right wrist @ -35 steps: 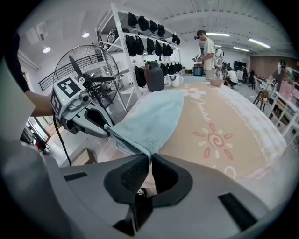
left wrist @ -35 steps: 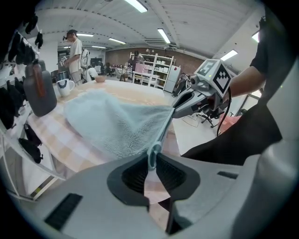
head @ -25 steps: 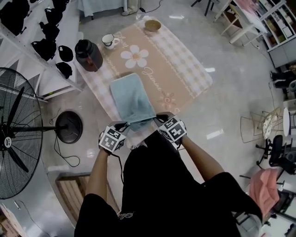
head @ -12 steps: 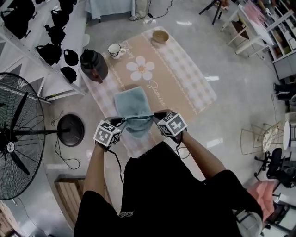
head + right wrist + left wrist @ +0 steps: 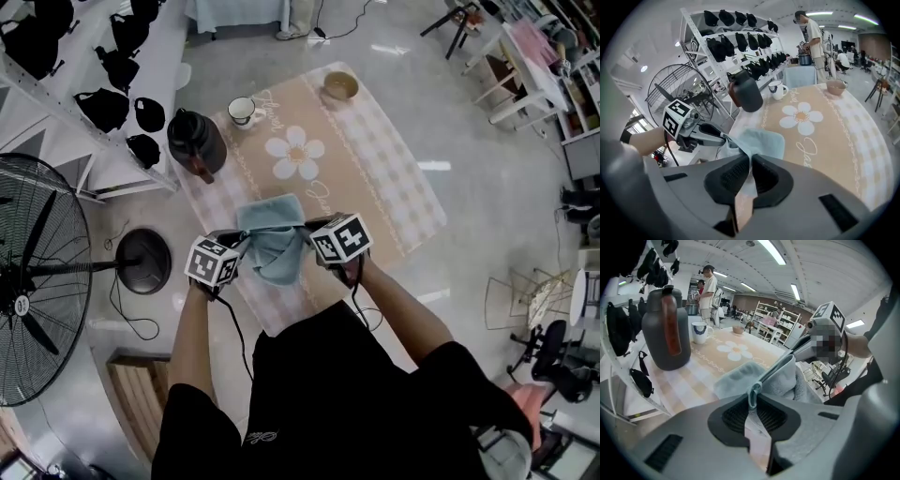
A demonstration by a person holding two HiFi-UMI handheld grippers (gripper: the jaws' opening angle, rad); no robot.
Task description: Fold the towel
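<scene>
Checked mat [image 5: 375, 173] carries one towel [image 5: 272, 232], one jug [image 5: 197, 142] — left tool [image 5: 753, 397] and right tool [image 5: 749, 161] each clamp the towel.

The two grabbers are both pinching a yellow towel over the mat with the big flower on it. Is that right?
Not quite: the towel is light blue, not yellow. The head view shows it, and so do both gripper views. The rest holds: the left gripper and the right gripper each pinch it over the mat with the big flower.
</scene>
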